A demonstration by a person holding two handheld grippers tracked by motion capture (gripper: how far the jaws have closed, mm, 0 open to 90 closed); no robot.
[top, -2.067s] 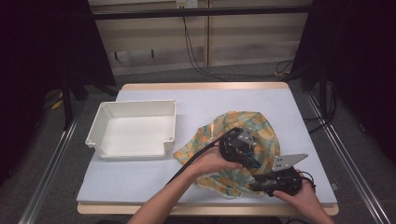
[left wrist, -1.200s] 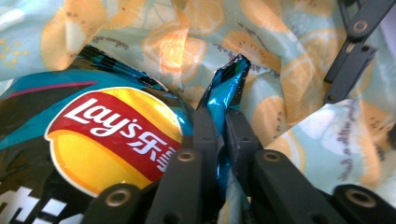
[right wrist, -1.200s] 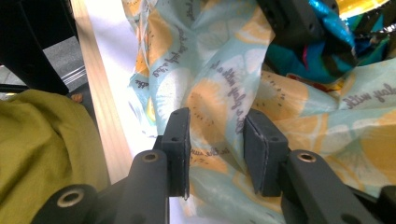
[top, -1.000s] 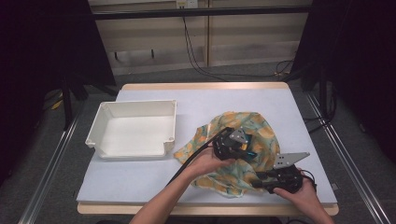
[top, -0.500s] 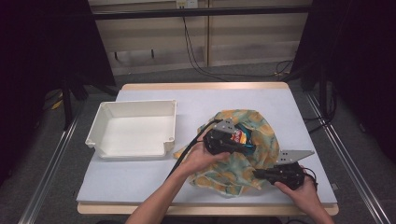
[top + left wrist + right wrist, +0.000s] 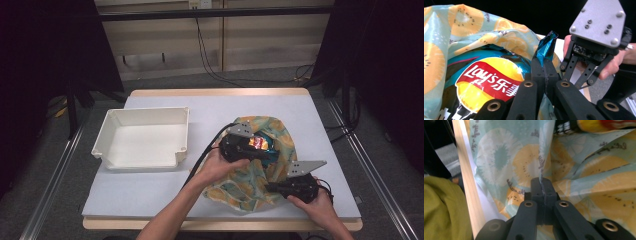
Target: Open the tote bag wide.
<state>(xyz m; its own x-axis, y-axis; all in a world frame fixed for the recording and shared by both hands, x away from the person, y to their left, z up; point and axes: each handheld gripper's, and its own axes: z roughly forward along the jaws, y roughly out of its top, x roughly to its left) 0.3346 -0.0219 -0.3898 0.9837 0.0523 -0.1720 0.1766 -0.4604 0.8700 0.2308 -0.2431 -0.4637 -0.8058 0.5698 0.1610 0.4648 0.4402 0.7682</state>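
Chip bag coming out of the fruit-print cloth bag

The left claw (image 6: 544, 65) is clamped on the top corner of the chip bag (image 6: 489, 82), which sits in the mouth of the cloth bag (image 6: 272, 131) at the right of the surface (image 6: 210, 107). The right claw (image 6: 541, 185) is pinched shut on a fold of the cloth near the surface's front edge. The step in hand looks like pulling the chips free while the cloth is pinned. Next, the left claw likely needs to lift clear and carry the bag toward the white tray (image 6: 112, 130), without the foil corner slipping.
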